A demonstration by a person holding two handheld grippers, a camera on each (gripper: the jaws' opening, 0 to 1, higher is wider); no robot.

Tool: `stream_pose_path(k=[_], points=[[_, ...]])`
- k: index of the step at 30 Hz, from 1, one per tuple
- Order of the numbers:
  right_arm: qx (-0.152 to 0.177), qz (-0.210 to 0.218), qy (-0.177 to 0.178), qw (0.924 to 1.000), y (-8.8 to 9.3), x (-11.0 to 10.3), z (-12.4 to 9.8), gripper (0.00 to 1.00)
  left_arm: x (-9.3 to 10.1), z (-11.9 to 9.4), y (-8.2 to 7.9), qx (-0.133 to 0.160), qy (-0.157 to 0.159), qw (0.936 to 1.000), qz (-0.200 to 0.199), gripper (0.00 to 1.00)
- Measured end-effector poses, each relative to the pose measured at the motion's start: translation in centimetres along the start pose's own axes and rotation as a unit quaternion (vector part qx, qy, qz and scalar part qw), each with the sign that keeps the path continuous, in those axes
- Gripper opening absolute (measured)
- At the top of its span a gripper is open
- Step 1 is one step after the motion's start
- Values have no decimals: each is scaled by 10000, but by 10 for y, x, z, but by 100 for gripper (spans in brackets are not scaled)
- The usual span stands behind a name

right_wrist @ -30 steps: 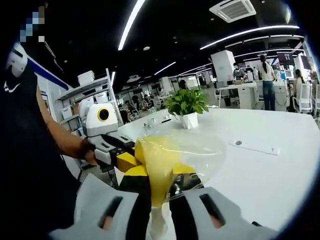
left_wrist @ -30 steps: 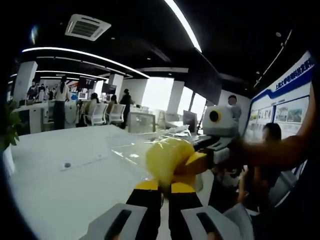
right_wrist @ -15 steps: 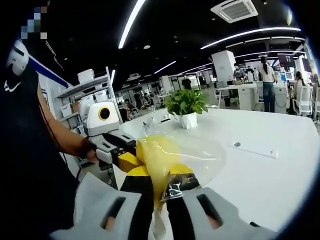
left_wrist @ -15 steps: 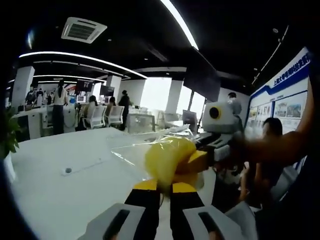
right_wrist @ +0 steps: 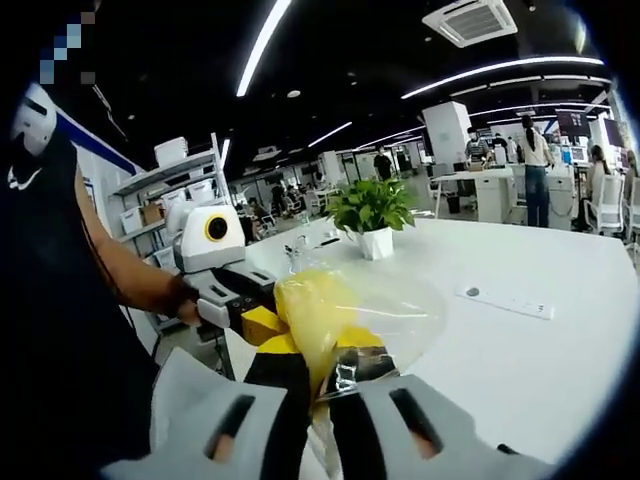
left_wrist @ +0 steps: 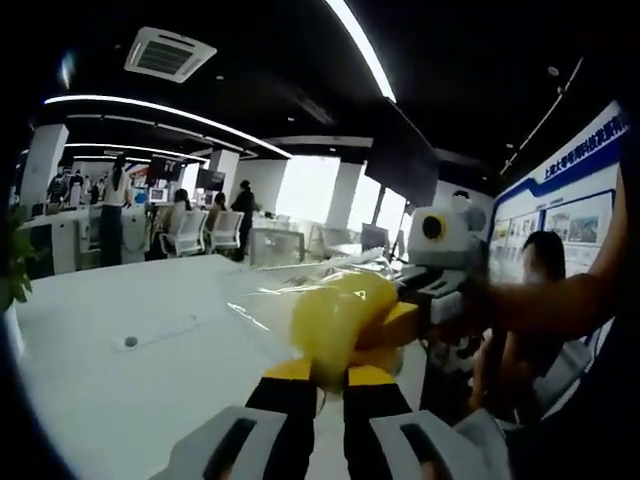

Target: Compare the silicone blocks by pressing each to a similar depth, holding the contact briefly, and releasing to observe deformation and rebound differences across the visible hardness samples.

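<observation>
Sharing one clear bag (right_wrist: 400, 300) of yellow blocks (left_wrist: 335, 315), both claws clamped.

You face a blue-and-white wall poster (left_wrist: 570, 205) whose top band carries a line of Chinese characters, too small and blurred to read.

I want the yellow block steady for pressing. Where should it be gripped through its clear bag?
Probably on the bunched neck of the clear bag just beneath the yellow block, coming from below as both grippers do: the film gathers there, while the block's rounded top stays free for pressing.
</observation>
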State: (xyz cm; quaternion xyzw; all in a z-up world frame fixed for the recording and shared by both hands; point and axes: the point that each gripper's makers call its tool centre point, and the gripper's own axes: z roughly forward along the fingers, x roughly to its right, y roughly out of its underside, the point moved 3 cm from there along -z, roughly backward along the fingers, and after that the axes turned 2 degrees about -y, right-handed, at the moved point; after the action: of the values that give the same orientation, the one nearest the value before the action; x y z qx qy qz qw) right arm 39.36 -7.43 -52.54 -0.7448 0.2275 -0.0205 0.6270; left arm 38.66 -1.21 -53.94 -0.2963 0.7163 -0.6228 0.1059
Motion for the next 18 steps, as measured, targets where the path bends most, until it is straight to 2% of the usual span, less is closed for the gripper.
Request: stream_pose_path(k=[2, 8, 12, 18], points=[[-5, 17, -48, 10000, 0, -2, 0, 0, 1, -3, -1, -29, 42, 9998, -175, 7], [15, 88, -171, 9998, -2, -7, 4, 0, 0, -10, -2, -11, 40, 9996, -273, 6], [23, 60, -276, 9996, -3, -11, 4, 0, 6, -14, -4, 0, -50, 9999, -117, 4], [39, 154, -338, 9993, -3, -8, 4, 0, 6, -13, -4, -17, -175, 9997, -149, 2]])
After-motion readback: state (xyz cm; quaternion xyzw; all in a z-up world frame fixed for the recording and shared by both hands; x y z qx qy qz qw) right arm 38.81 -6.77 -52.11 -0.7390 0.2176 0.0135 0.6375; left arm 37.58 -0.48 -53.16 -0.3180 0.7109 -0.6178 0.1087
